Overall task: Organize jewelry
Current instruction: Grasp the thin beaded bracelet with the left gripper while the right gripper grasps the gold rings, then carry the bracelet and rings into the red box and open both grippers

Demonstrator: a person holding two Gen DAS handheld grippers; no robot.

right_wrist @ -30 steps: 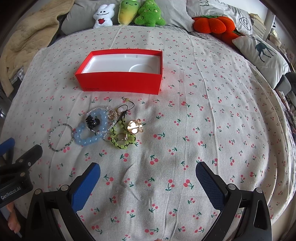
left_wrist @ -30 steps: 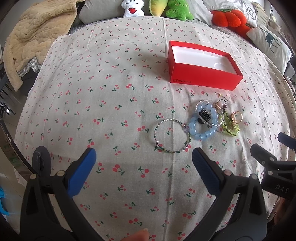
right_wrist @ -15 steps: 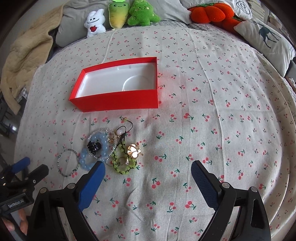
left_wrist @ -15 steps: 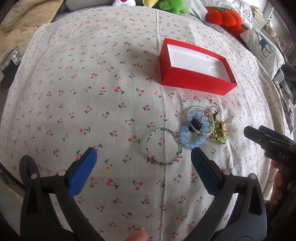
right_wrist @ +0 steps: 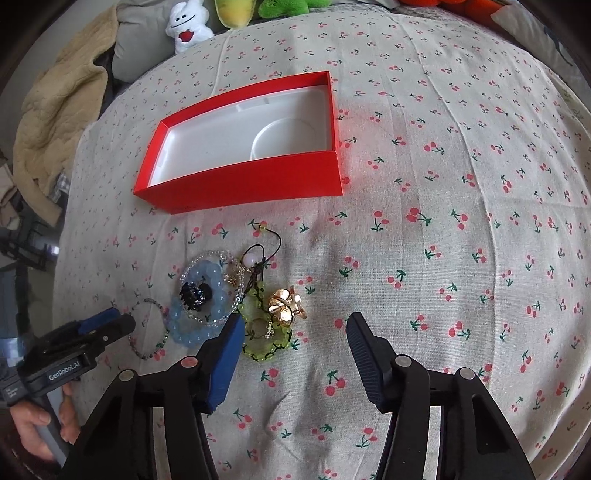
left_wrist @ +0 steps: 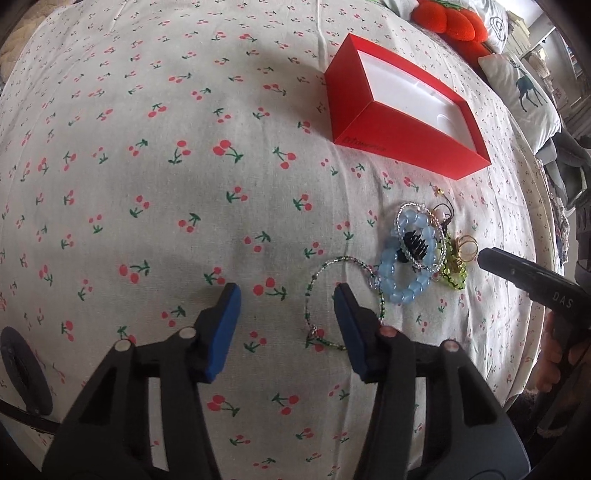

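Note:
A heap of jewelry lies on the cherry-print bedspread in front of an open red box (left_wrist: 406,147) (right_wrist: 240,184) with a white lining. My left gripper (left_wrist: 286,308) hangs just above a thin dark-beaded bracelet (left_wrist: 309,295). Its jaws are closing, the bracelet's left arc lies between them, and the pads touch nothing. My right gripper (right_wrist: 295,332) is also closing over a gold flower piece (right_wrist: 284,302) and a green bead bracelet (right_wrist: 260,350), without gripping either. A light-blue bead bracelet (left_wrist: 402,291) (right_wrist: 184,332) with a black hair claw (left_wrist: 415,243) lies between the two grippers.
Plush toys (right_wrist: 186,27) and a grey pillow line the bed's far edge. A beige blanket (right_wrist: 55,110) hangs at the left. A deer-print pillow (left_wrist: 524,88) and an orange plush (left_wrist: 450,22) sit at the far right. A hand (right_wrist: 37,424) holds the left gripper's handle.
Both grippers have tipped downward and moved in close over the jewelry. Their jaws have narrowed from wide open to about half. The jewelry and the box have not moved.

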